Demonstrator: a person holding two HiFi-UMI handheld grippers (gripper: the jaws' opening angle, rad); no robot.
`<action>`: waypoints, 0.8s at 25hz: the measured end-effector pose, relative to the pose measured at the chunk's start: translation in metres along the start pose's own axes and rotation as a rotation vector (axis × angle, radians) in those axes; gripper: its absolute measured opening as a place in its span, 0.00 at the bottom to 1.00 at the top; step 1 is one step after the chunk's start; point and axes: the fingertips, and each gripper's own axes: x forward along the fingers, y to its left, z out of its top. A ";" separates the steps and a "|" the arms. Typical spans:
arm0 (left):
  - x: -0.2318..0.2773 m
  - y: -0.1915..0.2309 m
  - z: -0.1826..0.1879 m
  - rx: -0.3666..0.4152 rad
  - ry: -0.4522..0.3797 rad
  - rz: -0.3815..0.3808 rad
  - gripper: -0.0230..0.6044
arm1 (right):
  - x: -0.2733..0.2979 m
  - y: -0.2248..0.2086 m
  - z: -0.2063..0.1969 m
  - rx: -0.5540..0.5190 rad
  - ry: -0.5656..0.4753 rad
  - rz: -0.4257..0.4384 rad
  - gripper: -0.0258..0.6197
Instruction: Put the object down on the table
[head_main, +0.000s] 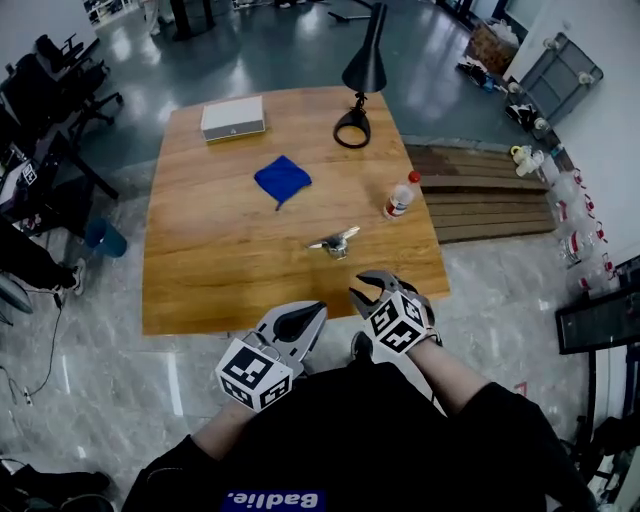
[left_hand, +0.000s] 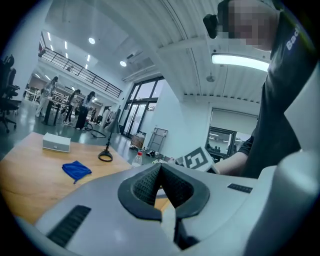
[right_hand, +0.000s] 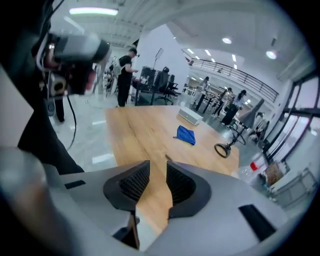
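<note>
A small shiny metal object lies on the wooden table, right of centre and near the front half. Both grippers hang in front of the person's body, beyond the table's front edge and clear of the object. My left gripper is shut, its ribbed pads meeting at the tips with nothing between them. My right gripper stands slightly open and empty; bare wood shows through the gap between its pads. Its jaws point across the table toward the far end.
A blue cloth lies mid-table, with a white box behind it. At the far right is a black desk lamp, and a red-capped bottle stands near the right edge. Office chairs and a blue bin stand to the left.
</note>
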 end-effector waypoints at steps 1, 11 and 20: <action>0.001 -0.003 -0.001 0.004 0.007 -0.011 0.05 | -0.012 0.003 0.007 0.065 -0.044 0.017 0.20; 0.036 -0.038 0.030 0.048 -0.001 -0.023 0.05 | -0.140 -0.014 0.062 0.459 -0.593 0.218 0.14; 0.064 -0.060 0.047 0.053 -0.010 0.002 0.05 | -0.171 -0.036 0.062 0.552 -0.800 0.364 0.05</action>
